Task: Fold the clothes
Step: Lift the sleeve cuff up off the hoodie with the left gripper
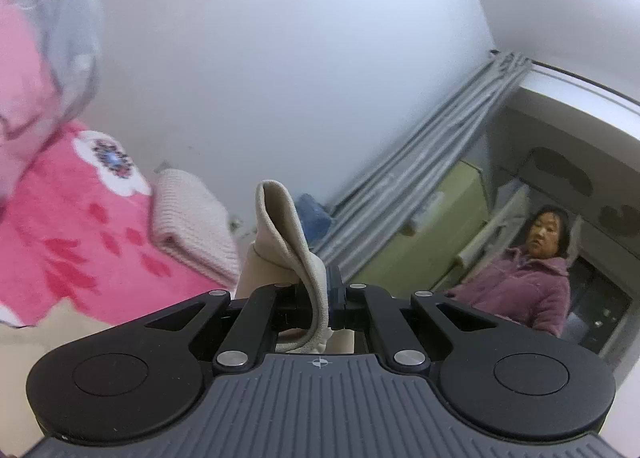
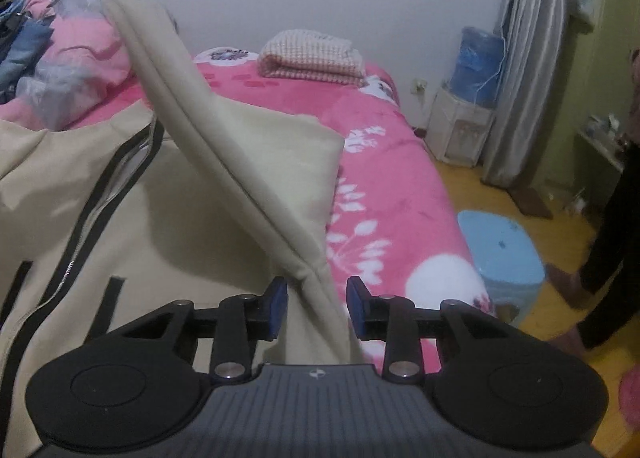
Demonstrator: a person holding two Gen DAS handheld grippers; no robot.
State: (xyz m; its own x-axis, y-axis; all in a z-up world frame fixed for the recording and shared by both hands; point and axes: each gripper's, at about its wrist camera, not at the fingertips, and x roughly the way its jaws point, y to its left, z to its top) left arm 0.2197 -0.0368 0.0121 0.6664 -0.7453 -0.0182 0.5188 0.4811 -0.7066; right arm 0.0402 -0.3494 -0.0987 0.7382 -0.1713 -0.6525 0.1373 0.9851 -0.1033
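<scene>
The left gripper (image 1: 320, 298) is clamped tight on a fold of the beige garment (image 1: 288, 234), whose edge loops up between the jaws and stands above them. The right gripper (image 2: 317, 306) has its blue pads (image 2: 278, 304) spread apart, with a doubled beige band of the same garment (image 2: 224, 162) running between them; the pads do not press on it. The band rises taut up and to the left. The rest of the garment, with a dark zip line (image 2: 100, 202), lies spread on the pink flowered bedspread (image 2: 384, 186). Further back on the bed sits a folded checked blanket (image 2: 312, 56). Beside the bed stands a light blue stool (image 2: 504, 254) on the wooden floor (image 2: 560, 334); a person in a purple coat (image 1: 524, 290) stands near the grey curtain (image 1: 432, 154)
</scene>
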